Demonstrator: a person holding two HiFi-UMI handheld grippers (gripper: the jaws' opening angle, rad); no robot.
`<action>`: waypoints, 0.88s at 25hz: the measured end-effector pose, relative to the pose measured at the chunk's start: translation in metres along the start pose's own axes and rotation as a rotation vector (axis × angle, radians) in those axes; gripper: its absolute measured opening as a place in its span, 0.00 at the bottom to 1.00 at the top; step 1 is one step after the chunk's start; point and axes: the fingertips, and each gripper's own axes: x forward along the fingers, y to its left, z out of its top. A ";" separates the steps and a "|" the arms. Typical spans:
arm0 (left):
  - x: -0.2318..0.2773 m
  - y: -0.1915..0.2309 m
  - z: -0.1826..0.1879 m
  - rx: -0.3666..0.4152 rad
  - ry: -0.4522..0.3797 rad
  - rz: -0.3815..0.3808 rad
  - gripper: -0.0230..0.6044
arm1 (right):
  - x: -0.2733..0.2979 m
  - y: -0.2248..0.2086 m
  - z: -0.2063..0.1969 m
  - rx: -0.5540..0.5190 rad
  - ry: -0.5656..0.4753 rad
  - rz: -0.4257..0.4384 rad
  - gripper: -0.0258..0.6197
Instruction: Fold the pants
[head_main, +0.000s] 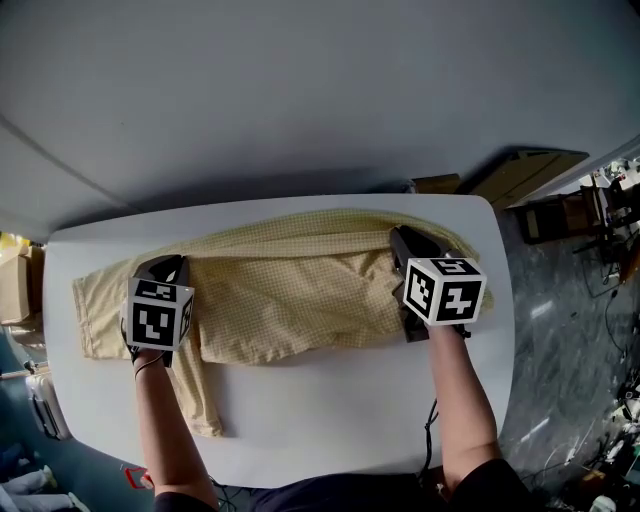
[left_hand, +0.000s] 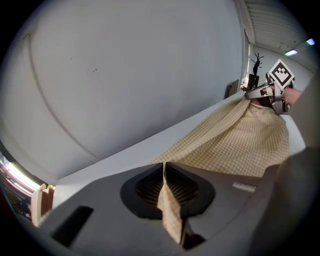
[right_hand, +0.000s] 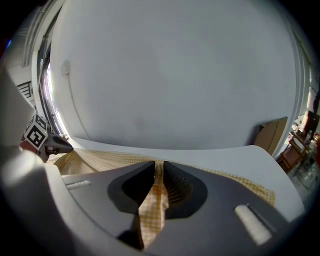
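**Ana:** Yellow checked cloth first. From the head view, the pants (head_main: 290, 290) lie lengthwise across the white table (head_main: 330, 420), with one layer doubled over the middle. One leg (head_main: 205, 395) trails toward the near edge on the left.

**Ben:** And the grippers?

**Ana:** The left gripper (head_main: 165, 268) is low over the left part of the cloth. The right gripper (head_main: 410, 245) is low over the right part, near the far hem. Both point down and away from the person.

**Ben:** What does the left gripper view show?

**Ana:** Its jaws are pressed together on a thin fold of the pants. The cloth runs taut from there across to the other gripper.

**Ben:** And the right gripper view?

**Ana:** Its jaws stand only a slit apart, with a pinch of fabric filling that gap. It is clamped on the pants too, though I'd judge the hold lighter than the left one.

**Ben:** What could go wrong from here?

**Ana:** If one side lets go while the other is pulling, the taut edge would snap toward the holding side and the fold would land crooked. A release above the table could let the top layer crumple. Any drag toward the person could take that trailing leg over the edge and pull the rest with it.
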 end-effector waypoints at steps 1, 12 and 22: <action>0.000 0.001 0.000 -0.001 -0.004 -0.002 0.07 | 0.000 -0.001 0.002 0.006 -0.008 0.004 0.14; -0.021 0.008 0.015 -0.048 -0.089 -0.013 0.12 | -0.014 -0.019 0.035 0.041 -0.111 -0.017 0.15; -0.051 0.027 0.024 -0.081 -0.145 0.075 0.11 | -0.044 0.004 0.044 -0.026 -0.133 0.064 0.14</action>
